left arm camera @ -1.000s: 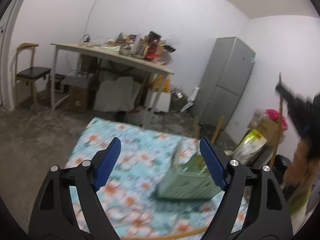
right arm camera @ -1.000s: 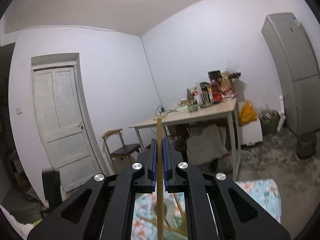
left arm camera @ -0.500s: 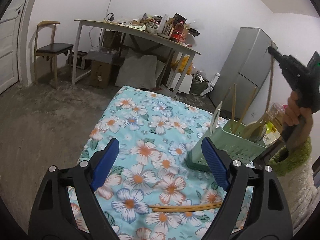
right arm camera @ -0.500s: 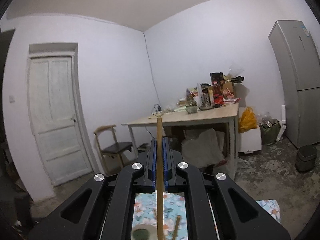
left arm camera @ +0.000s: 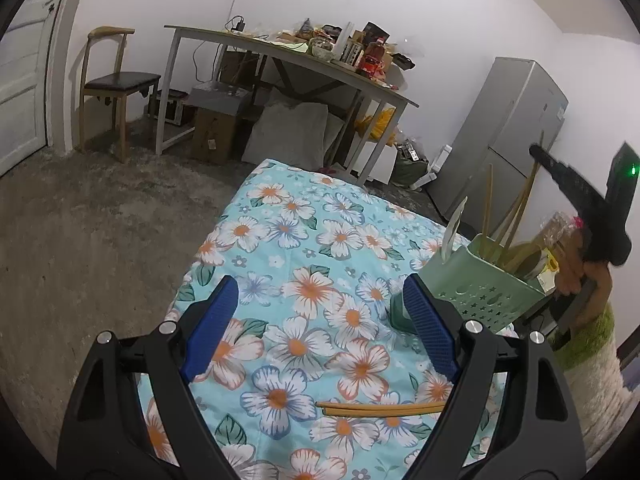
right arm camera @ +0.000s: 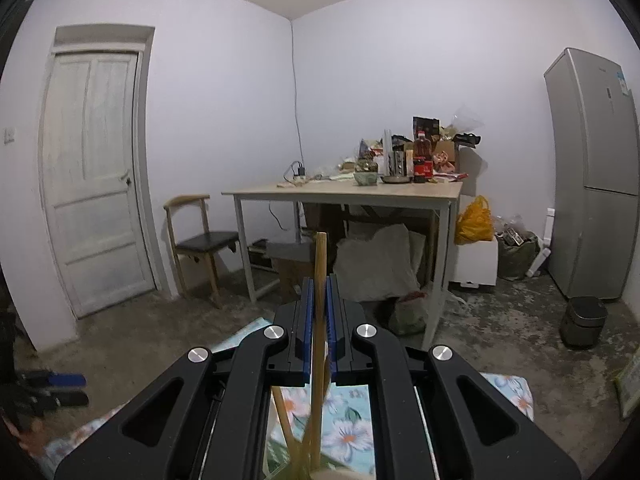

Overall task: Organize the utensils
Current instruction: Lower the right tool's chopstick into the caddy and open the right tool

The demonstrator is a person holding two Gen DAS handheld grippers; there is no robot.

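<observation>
left wrist: floral cloth (left arm camera: 320, 264) over grey concrete floor (left arm camera: 100, 220), white walls.

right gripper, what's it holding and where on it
The right gripper is shut on a wooden chopstick, gripped near its upper end.

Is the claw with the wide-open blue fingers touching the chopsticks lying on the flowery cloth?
Apart. The left wrist view shows the left gripper open above the cloth, with the chopsticks lying flat below its fingers.
</observation>
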